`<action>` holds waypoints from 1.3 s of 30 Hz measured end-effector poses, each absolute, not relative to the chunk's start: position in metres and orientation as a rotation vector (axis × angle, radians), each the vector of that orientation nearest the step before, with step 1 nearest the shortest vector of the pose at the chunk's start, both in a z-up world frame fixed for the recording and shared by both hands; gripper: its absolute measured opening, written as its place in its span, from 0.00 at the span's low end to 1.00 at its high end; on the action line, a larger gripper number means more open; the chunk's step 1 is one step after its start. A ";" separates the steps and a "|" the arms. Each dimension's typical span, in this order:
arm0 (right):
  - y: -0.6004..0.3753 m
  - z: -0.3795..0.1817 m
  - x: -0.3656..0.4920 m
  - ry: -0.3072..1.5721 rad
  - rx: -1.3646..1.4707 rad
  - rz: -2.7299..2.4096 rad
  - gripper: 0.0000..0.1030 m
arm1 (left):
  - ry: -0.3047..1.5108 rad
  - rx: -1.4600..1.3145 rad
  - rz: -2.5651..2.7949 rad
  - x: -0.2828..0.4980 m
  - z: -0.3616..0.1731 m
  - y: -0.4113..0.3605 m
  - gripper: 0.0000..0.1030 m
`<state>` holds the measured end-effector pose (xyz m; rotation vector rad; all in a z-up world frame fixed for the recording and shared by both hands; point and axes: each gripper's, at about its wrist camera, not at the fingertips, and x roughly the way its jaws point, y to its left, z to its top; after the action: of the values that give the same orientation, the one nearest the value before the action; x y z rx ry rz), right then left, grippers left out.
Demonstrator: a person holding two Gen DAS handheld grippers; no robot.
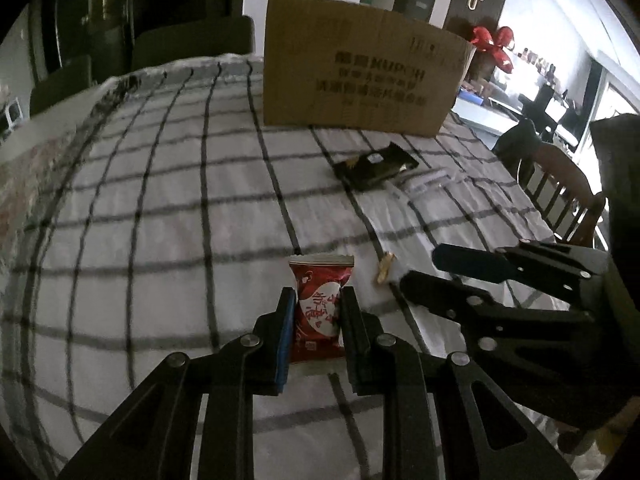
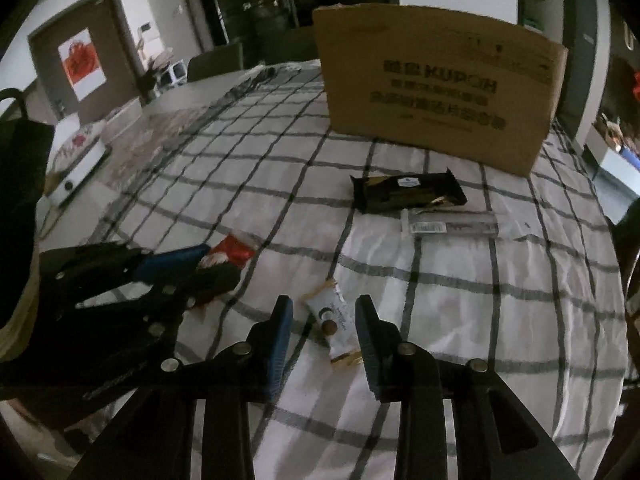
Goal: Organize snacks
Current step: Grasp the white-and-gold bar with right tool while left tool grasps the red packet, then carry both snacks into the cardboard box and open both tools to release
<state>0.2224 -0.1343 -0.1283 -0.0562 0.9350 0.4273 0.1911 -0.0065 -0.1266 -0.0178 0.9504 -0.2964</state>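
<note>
Between my right gripper's [image 2: 323, 312] parted pads the white snack bar [image 2: 335, 326] lies loose on the checked tablecloth [image 2: 460, 292], long axis roughly along the fingers, while my left gripper [image 1: 316, 300] clamps the red packet [image 1: 320, 308].

Red snack packet [image 1: 320, 308] with a white heart print stands upright, pinched at its sides, near the tablecloth's front edge. Just beside it a small white bar [image 2: 335, 322] with gold ends lies flat. Farther back, towards the cardboard box [image 2: 436, 92] — standing at the far edge — a black-and-gold packet [image 2: 408, 191] lies flat, a clear packet [image 2: 452, 225] touching it.
</note>
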 end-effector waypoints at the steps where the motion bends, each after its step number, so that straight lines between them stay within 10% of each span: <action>1: -0.134 -0.130 0.223 0.941 -0.062 0.435 0.32 | 0.957 -0.027 -0.296 0.191 -0.129 -0.007 0.22; 39: -0.160 -0.075 0.219 0.747 0.034 0.376 0.20 | 0.779 0.004 -0.299 0.206 -0.057 -0.024 0.22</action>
<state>0.2193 -0.1602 -0.0747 0.0344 0.7466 0.3764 0.2057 -0.0240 -0.0565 0.0041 0.7787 -0.2986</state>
